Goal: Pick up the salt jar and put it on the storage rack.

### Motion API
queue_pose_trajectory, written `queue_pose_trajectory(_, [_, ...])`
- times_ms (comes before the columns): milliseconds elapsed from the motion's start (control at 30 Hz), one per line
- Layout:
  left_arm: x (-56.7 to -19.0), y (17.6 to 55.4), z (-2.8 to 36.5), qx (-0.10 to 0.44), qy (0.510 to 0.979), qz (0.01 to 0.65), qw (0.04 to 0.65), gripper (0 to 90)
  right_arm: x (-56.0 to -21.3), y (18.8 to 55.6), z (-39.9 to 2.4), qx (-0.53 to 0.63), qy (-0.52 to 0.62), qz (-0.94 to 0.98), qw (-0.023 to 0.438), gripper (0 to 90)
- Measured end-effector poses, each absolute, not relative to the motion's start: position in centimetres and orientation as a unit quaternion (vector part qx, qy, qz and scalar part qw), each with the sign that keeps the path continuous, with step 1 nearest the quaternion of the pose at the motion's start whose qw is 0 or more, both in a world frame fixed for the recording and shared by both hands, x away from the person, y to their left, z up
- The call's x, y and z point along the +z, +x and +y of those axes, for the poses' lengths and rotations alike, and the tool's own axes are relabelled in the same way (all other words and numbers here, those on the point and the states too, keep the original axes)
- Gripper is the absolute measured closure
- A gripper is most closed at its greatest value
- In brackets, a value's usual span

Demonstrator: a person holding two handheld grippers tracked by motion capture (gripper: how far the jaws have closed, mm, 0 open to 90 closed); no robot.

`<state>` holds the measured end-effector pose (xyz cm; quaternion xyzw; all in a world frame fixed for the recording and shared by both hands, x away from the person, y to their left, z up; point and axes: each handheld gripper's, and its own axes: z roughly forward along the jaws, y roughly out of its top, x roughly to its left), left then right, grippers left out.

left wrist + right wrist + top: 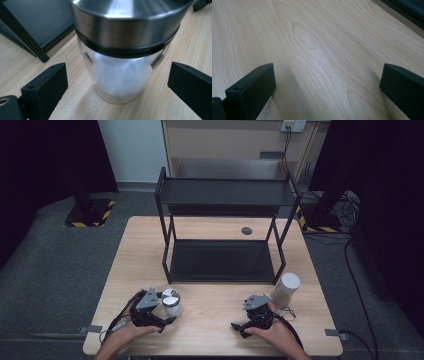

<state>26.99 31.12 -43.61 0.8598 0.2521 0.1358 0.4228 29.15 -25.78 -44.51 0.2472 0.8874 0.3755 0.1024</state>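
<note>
A clear glass jar [172, 303] with a steel lid and white contents stands upright on the wooden table [210, 320], near its front left. My left gripper [166, 310] is open around it. In the left gripper view the jar [122, 32] stands between the two black jaws, with a gap of bare wood on each side; the gripper [117, 82] touches nothing. My right gripper [241, 318] is open low over bare wood at the front right, and nothing lies between its jaws in the right gripper view [327, 82].
A black two-tier metal rack [225, 195] stands across the middle of the table, both shelves bare. A white-lidded jar [286, 290] with pale contents stands by the rack's right front leg, just beyond my right hand. A small dark disc [246, 230] lies behind the rack.
</note>
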Motion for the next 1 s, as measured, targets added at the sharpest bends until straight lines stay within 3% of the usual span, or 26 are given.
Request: queue_pose_trajectory(1000, [-44.8, 27.6, 30.3, 0.135, 0.846, 0.262, 0.444, 9.7, -44.5, 29.1, -25.8, 0.375, 0.247, 0.887, 0.102, 1.1])
